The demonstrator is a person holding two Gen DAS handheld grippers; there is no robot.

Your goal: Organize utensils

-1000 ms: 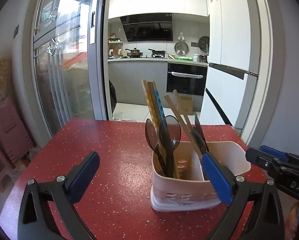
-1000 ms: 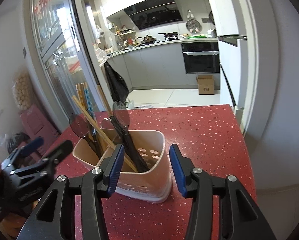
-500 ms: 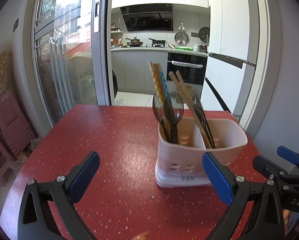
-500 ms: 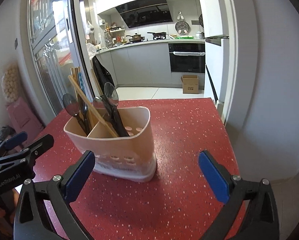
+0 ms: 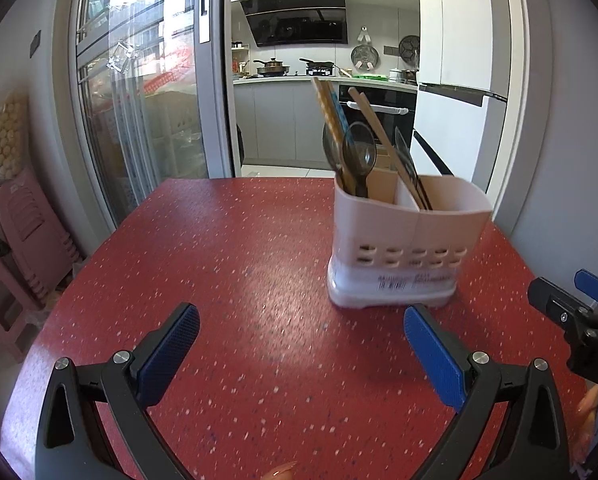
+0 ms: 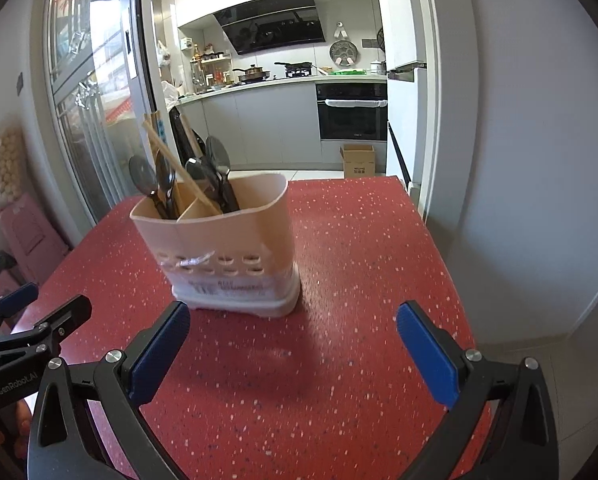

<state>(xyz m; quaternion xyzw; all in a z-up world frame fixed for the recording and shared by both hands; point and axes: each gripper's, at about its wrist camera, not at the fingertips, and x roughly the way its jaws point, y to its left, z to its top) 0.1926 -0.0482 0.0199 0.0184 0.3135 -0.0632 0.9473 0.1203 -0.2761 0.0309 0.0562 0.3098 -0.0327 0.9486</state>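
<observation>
Both our claws are spread wide, holding nothing: left claw (image 5: 301,342), right claw (image 6: 293,338). Holder (image 6: 223,248) with utensils (image 6: 187,178) stands upright on the surface (image 6: 339,240), just ahead, roughly equally near both.

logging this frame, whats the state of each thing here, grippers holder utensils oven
left gripper: open, empty, hovering over the table
right gripper: open, empty, clear of the holder
utensil holder: upright on the red table, untouched
chopsticks: standing tilted in the holder
spoons: handle down, bowls up
oven: door shut
</observation>
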